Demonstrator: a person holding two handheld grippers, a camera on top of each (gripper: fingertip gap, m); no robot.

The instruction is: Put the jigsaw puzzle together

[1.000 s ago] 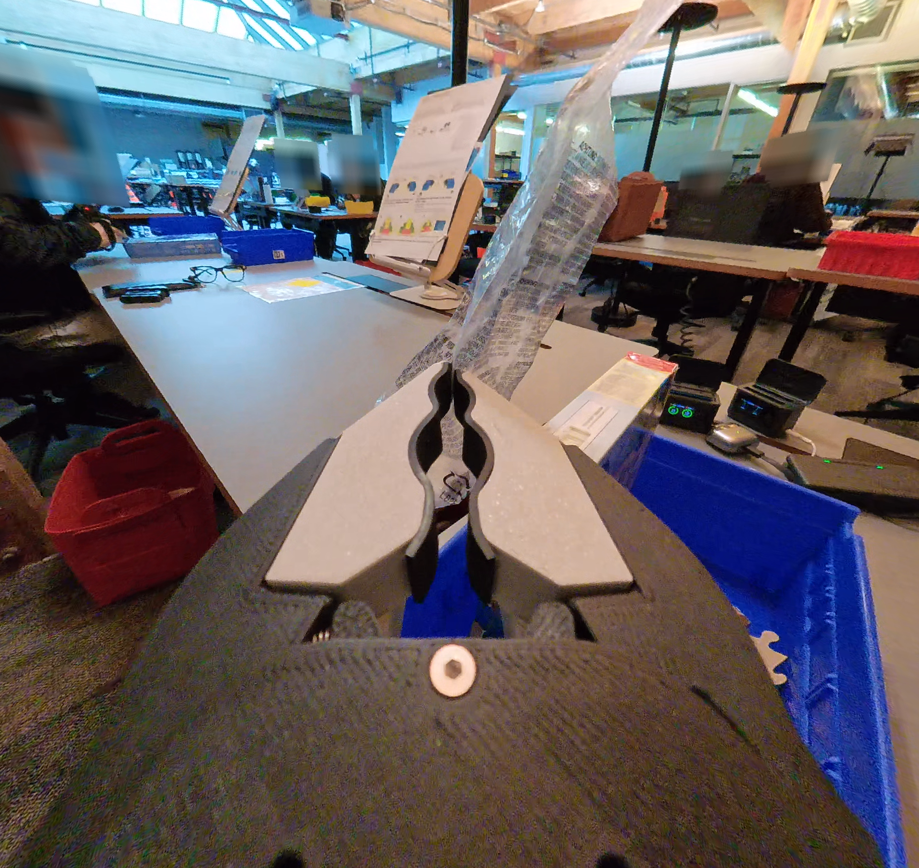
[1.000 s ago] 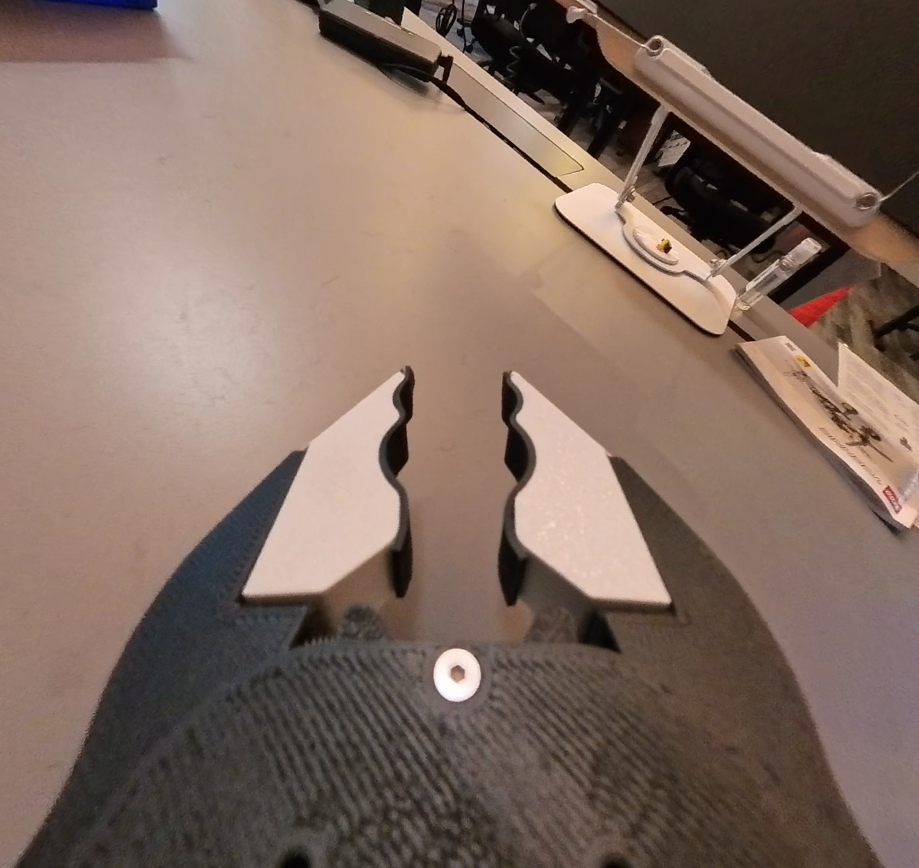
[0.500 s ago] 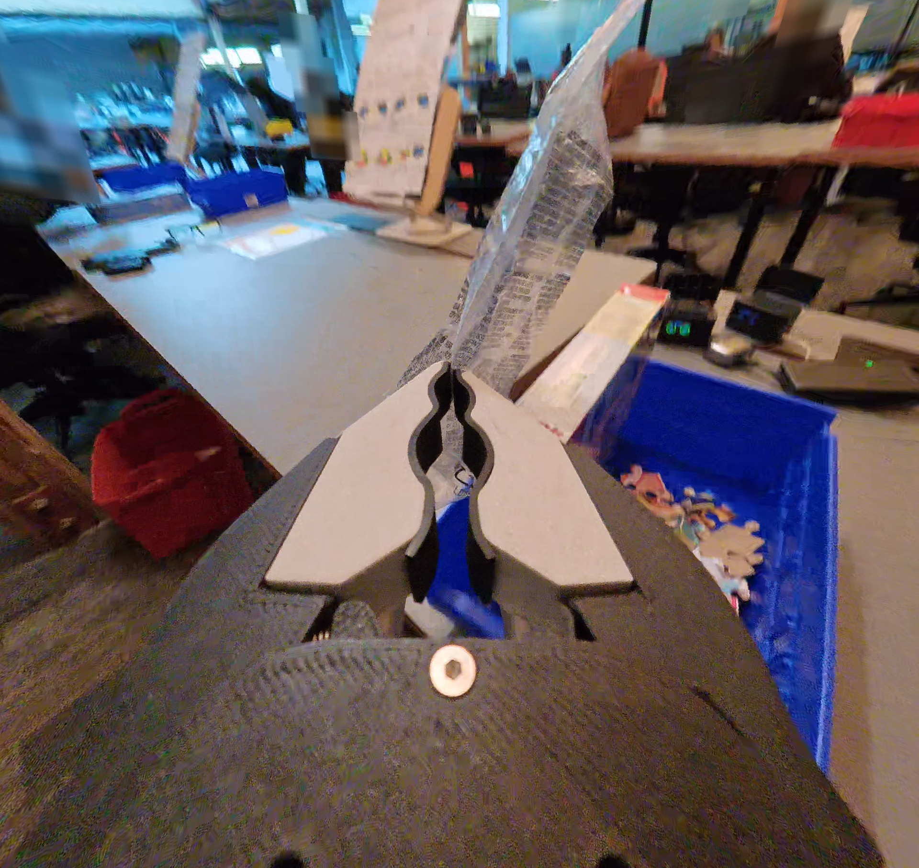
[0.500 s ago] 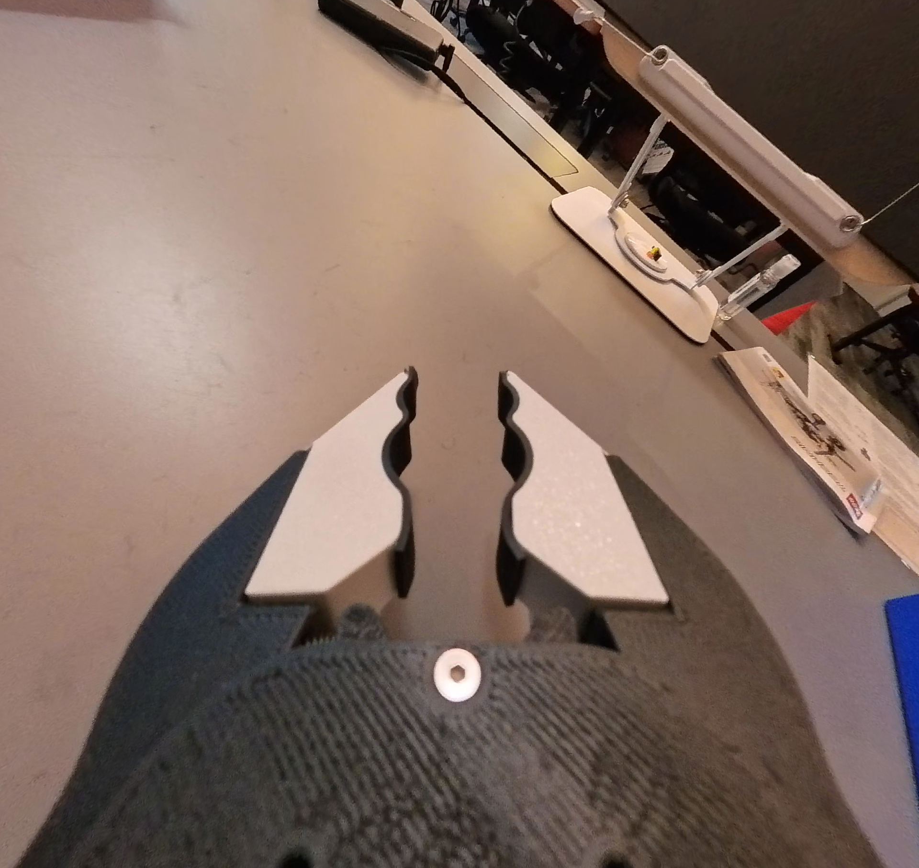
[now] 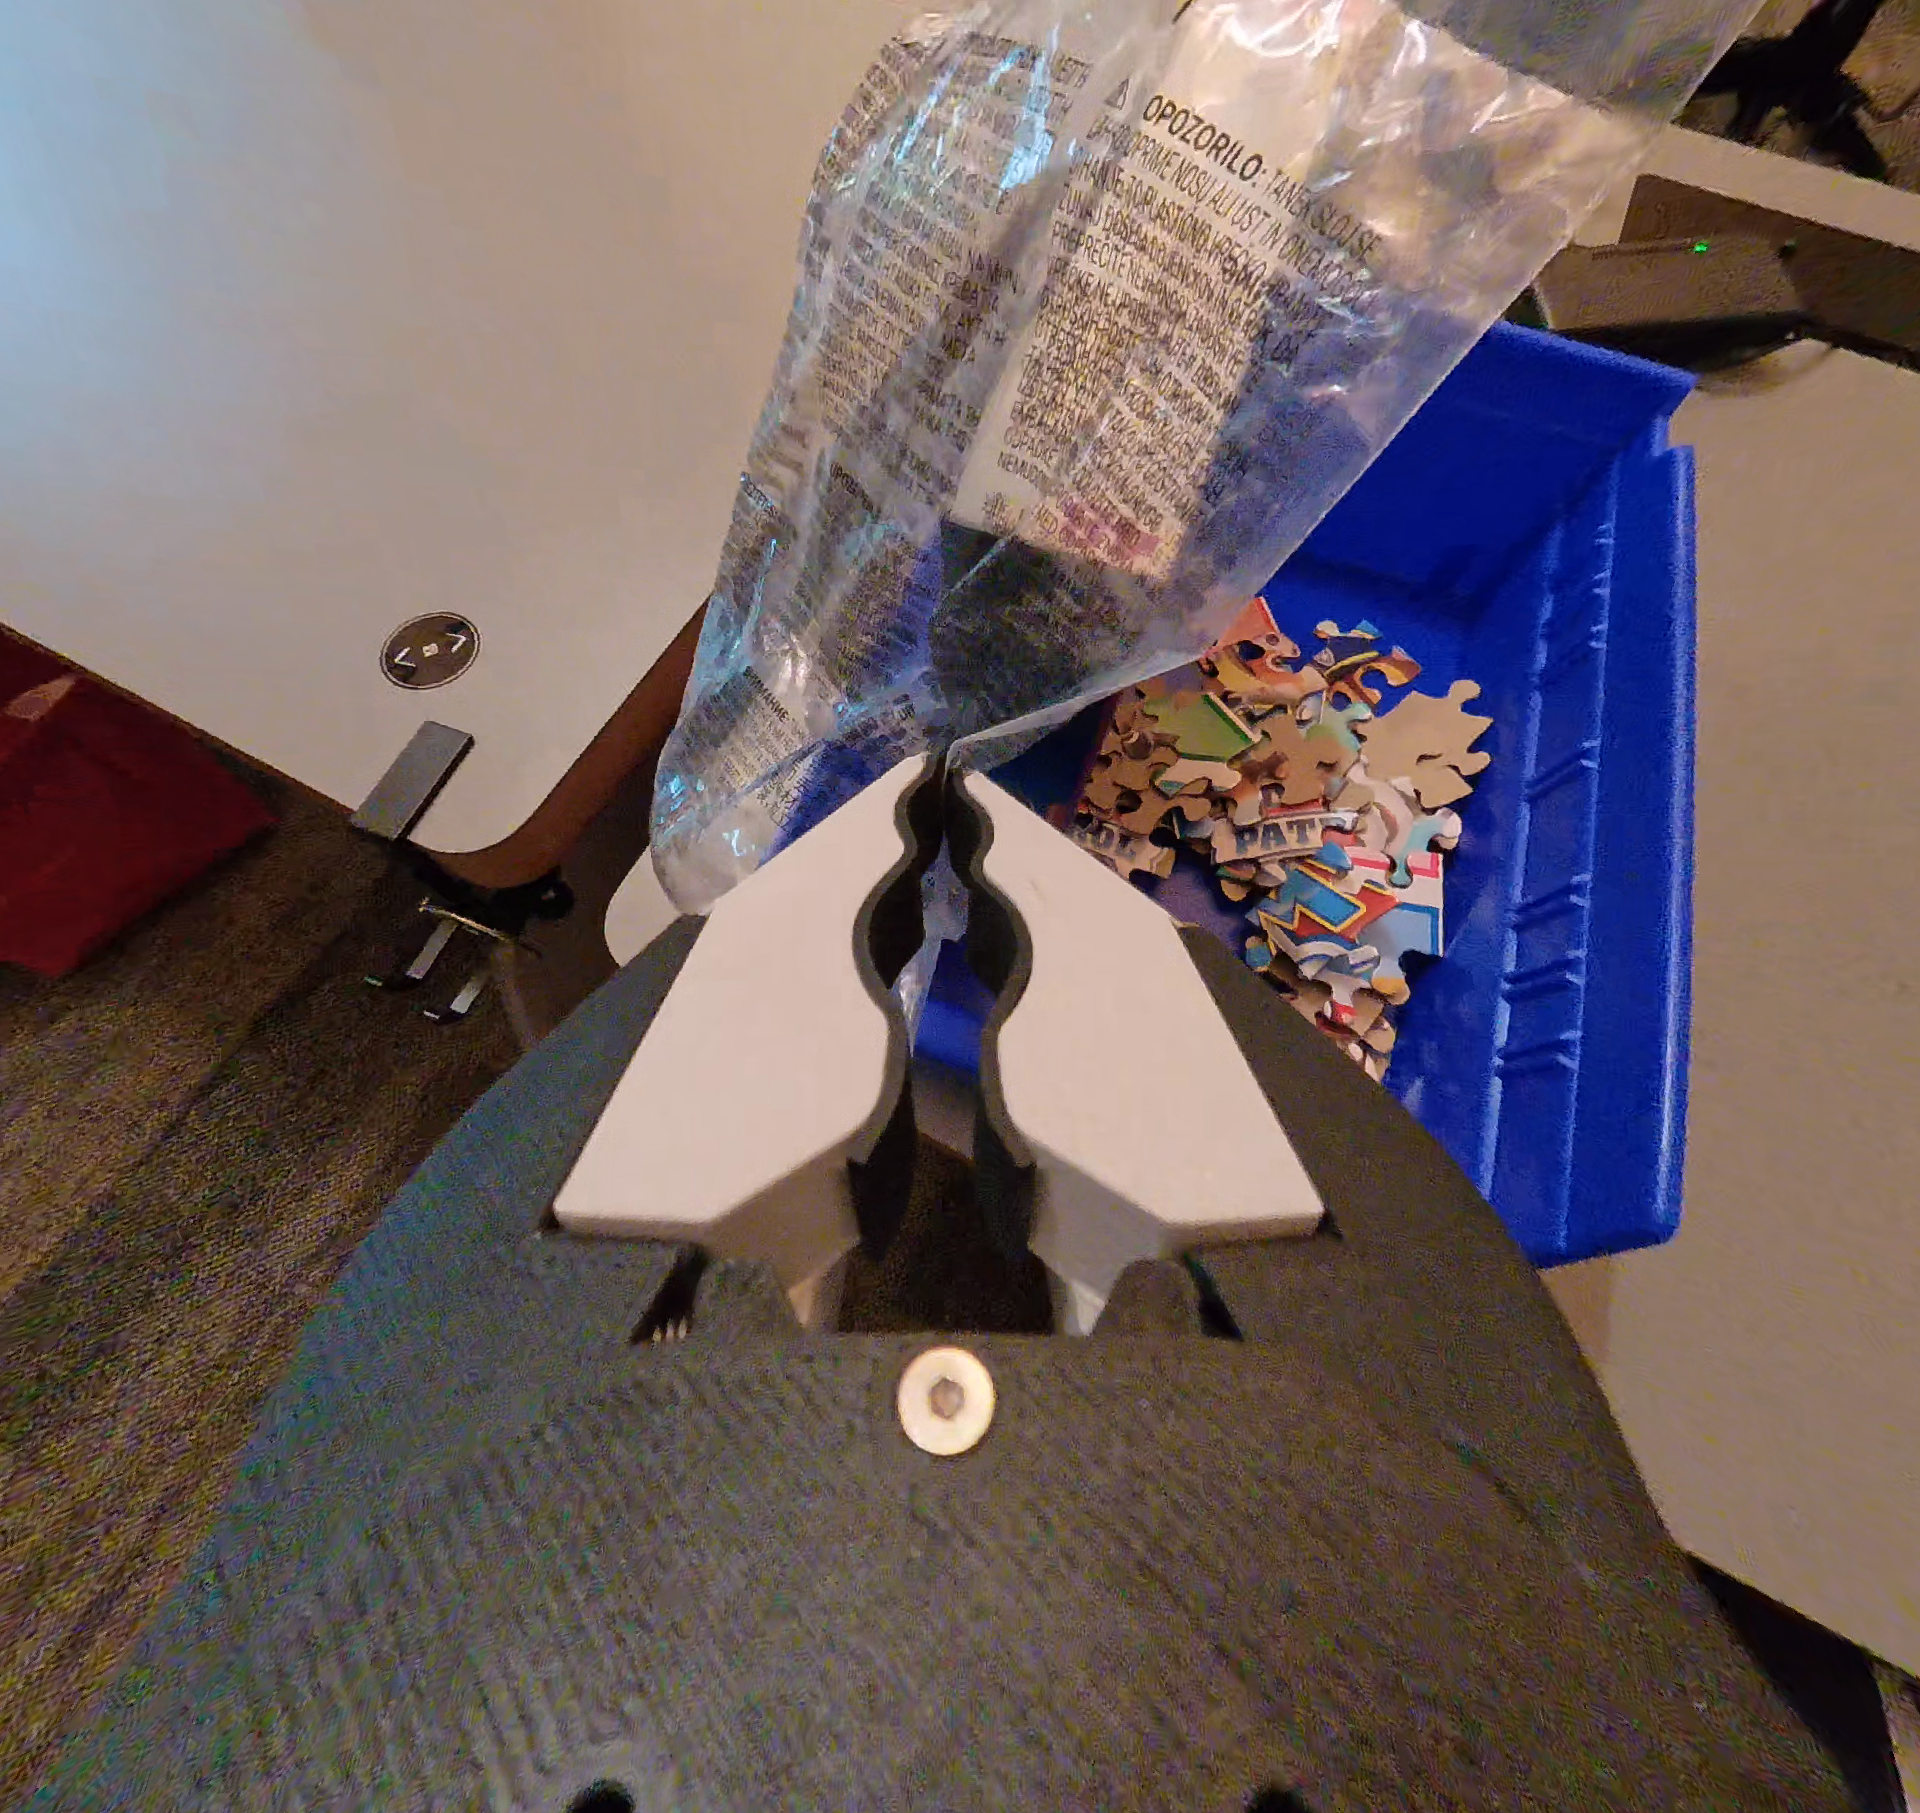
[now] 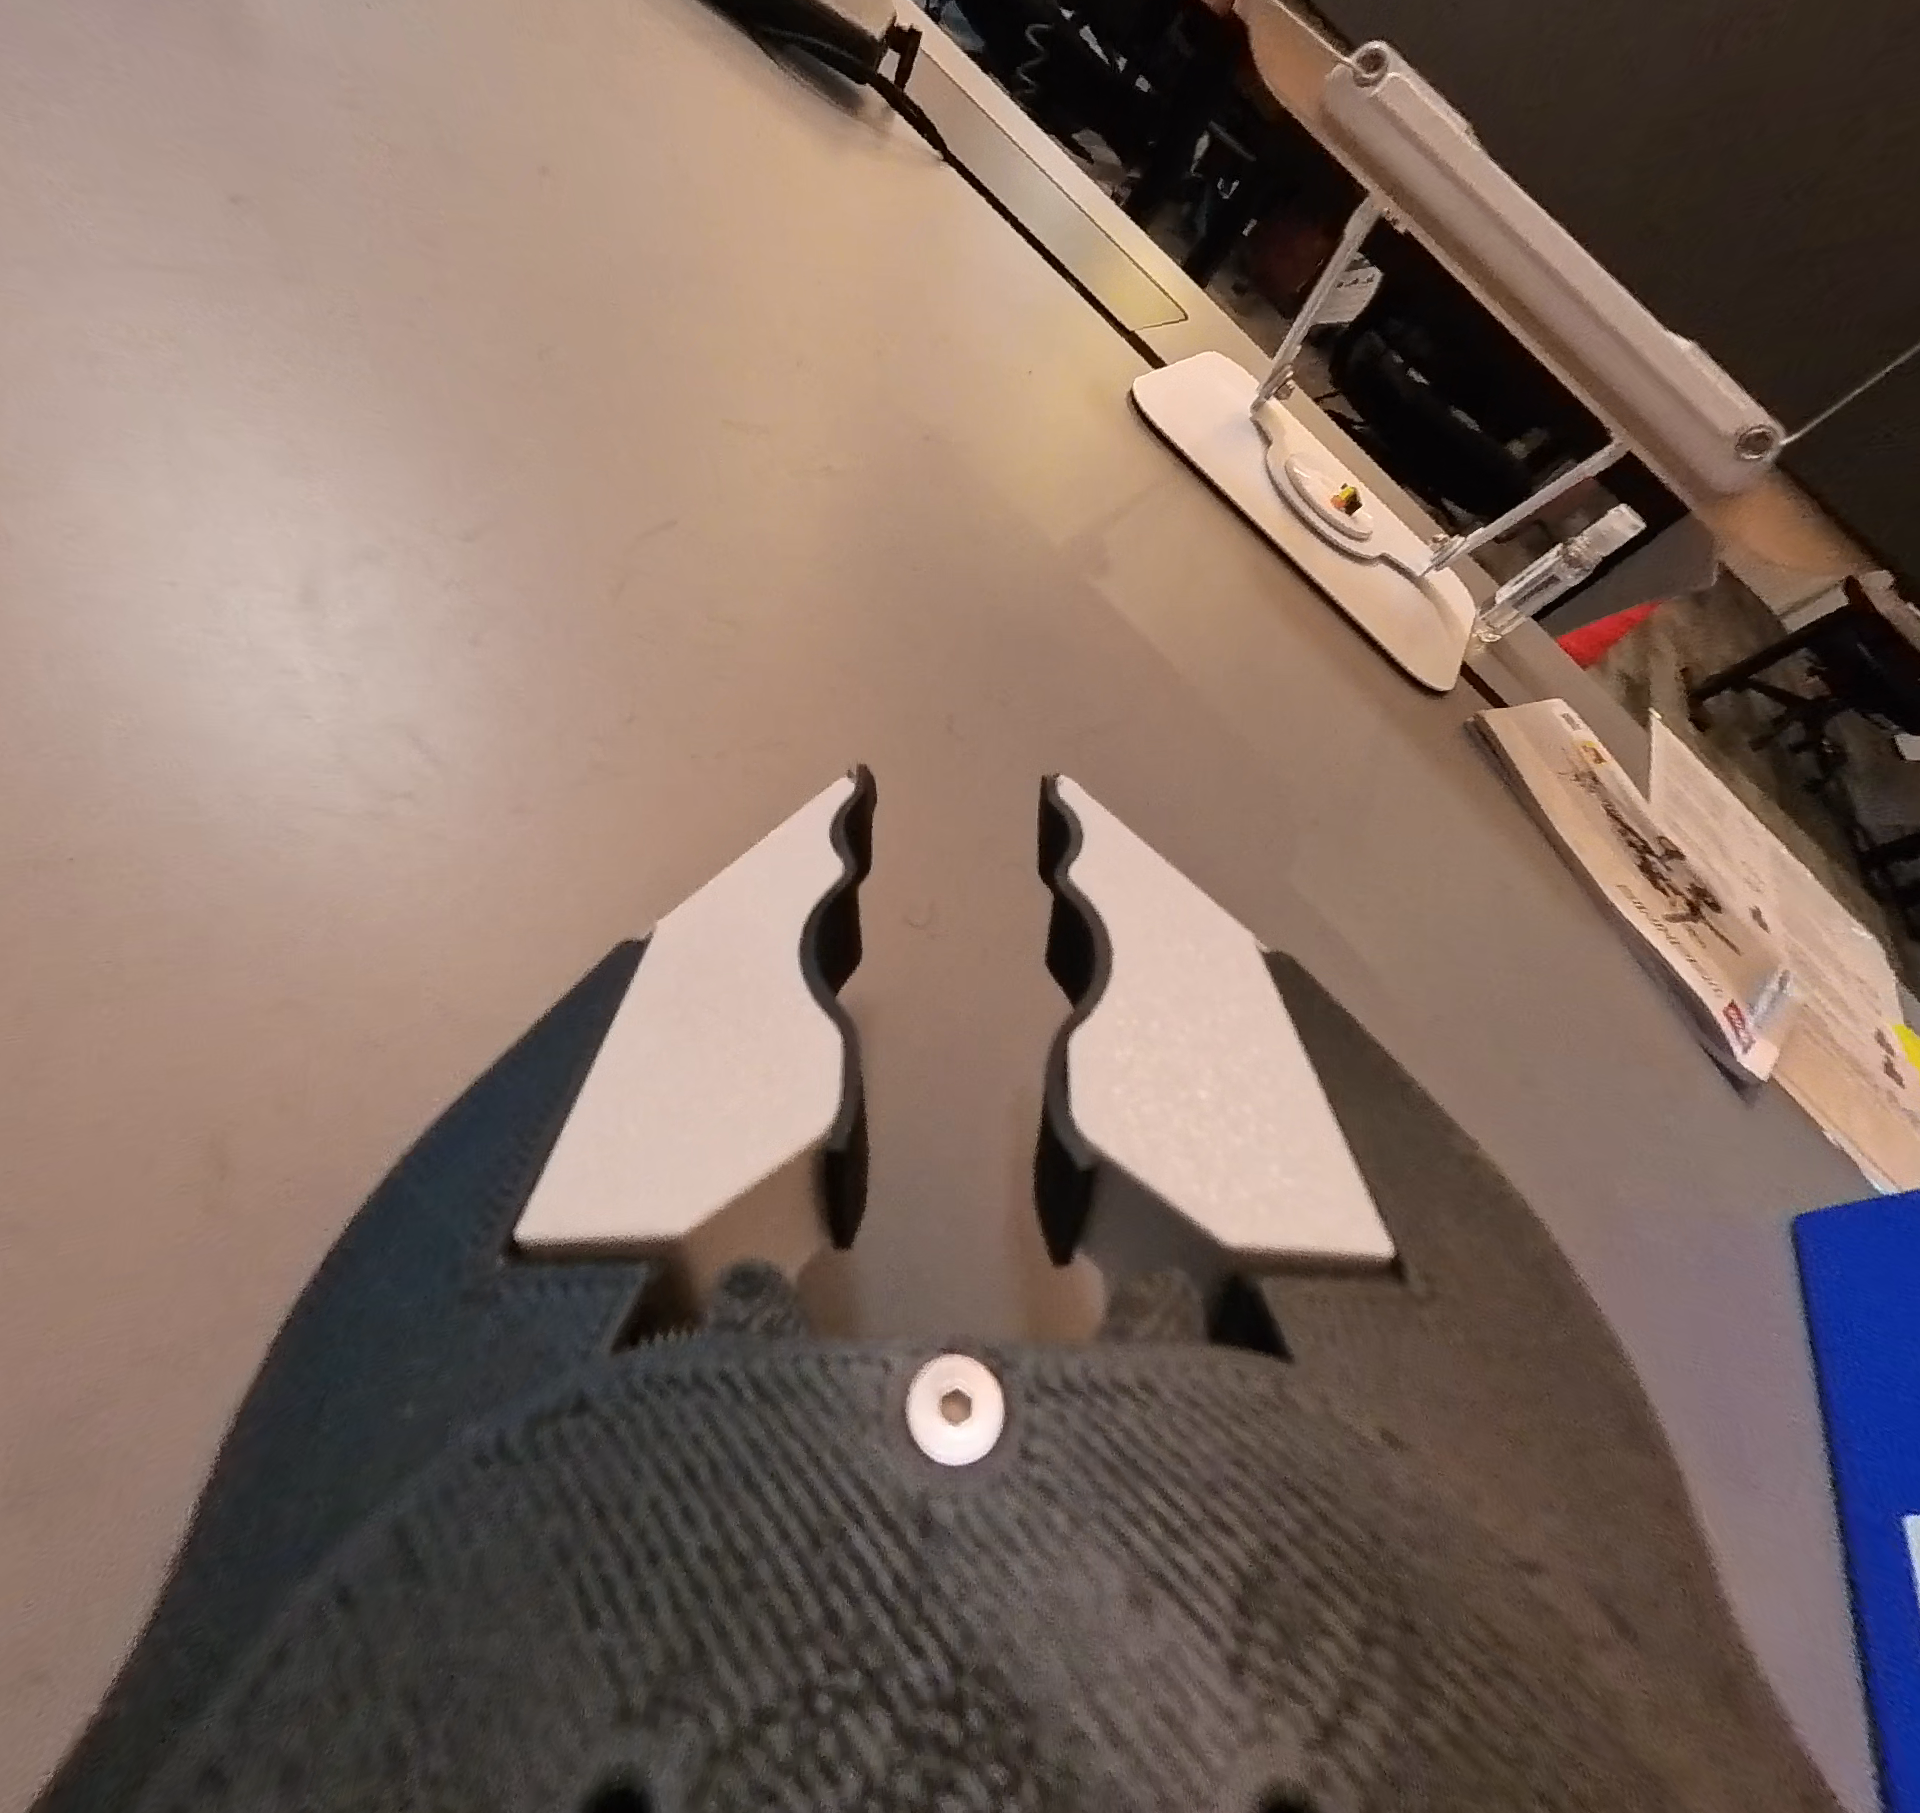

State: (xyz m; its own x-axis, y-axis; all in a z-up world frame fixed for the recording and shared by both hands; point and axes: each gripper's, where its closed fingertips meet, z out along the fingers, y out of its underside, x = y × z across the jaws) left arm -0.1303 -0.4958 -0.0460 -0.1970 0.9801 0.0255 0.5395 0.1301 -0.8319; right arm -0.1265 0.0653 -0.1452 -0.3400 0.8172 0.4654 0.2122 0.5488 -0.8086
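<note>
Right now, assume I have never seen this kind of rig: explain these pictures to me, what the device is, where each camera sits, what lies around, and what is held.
There is no robot arm here. A person holds two hand-held tools, each with two grey fingers and a wide-angle camera looking forward along them.

The left tool's camera shows the left gripper shut on a clear plastic bag printed with small text, pinched at its corner and lifted. Below it sits a blue bin holding a heap of jigsaw puzzle pieces. The bin rests on a pale table, with carpet beyond its edge.

The right tool's camera shows the right gripper with its fingers apart and nothing between them, above a bare stretch of table. Farther off stand a white lamp base and a booklet.
</note>
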